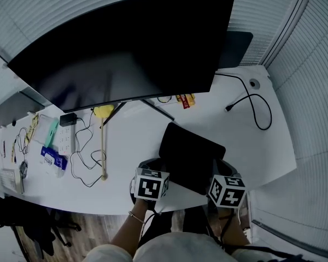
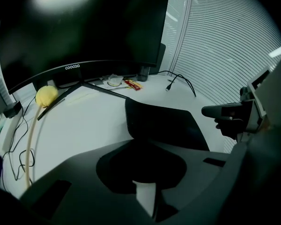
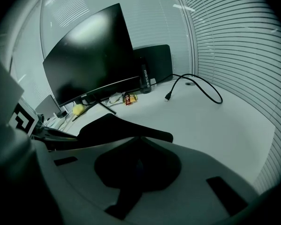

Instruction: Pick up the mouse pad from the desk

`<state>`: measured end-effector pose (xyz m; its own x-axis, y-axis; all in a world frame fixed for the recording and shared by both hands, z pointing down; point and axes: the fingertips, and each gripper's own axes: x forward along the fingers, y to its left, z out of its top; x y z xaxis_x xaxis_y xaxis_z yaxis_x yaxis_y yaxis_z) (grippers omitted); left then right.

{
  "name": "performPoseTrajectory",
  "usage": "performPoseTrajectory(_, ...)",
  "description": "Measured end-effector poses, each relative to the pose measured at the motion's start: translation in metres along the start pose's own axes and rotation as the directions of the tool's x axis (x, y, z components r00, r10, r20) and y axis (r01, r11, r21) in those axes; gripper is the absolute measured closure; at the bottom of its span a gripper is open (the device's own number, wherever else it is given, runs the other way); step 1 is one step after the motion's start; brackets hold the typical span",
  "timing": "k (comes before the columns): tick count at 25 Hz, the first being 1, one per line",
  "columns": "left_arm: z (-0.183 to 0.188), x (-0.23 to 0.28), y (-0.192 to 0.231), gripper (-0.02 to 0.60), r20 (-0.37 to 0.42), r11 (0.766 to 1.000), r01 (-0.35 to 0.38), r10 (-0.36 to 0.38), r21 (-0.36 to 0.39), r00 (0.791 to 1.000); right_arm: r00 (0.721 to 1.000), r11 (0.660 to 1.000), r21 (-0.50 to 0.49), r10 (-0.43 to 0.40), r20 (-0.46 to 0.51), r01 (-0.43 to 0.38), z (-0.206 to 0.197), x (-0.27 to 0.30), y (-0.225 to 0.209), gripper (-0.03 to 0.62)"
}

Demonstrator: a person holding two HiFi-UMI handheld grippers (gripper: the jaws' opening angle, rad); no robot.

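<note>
The black mouse pad (image 1: 191, 156) is at the near middle of the white desk (image 1: 262, 146), just in front of the monitor stand. My left gripper (image 1: 157, 168) is shut on its near left edge. My right gripper (image 1: 216, 172) is shut on its near right edge. In the left gripper view the mouse pad (image 2: 164, 123) runs from my left gripper's (image 2: 143, 150) jaws out over the desk, with the right gripper (image 2: 232, 115) at its far side. In the right gripper view the mouse pad (image 3: 117, 128) bows upward, its far edge off the desk surface.
A large dark monitor (image 1: 126, 48) on a thin-legged stand fills the back. To the left lie a yellow-headed stick (image 1: 103, 141), loose wires (image 1: 82, 157) and a power strip (image 1: 64, 138). A black cable (image 1: 257, 105) loops at the right. The desk's front edge is right under my grippers.
</note>
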<state>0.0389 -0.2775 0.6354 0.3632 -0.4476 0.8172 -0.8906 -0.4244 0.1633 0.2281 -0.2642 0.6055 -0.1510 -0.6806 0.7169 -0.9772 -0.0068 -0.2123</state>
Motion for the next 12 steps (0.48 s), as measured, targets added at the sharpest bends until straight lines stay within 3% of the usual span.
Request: performPoseTrajectory(12,0.037,-0.029,-0.032,0.54,0.12,0.993,0.019,-0.032,0.113,0.992,0.994,1.0,0.016,0.004,0.112,-0.006,0.025,-0.031,0.007,0.56)
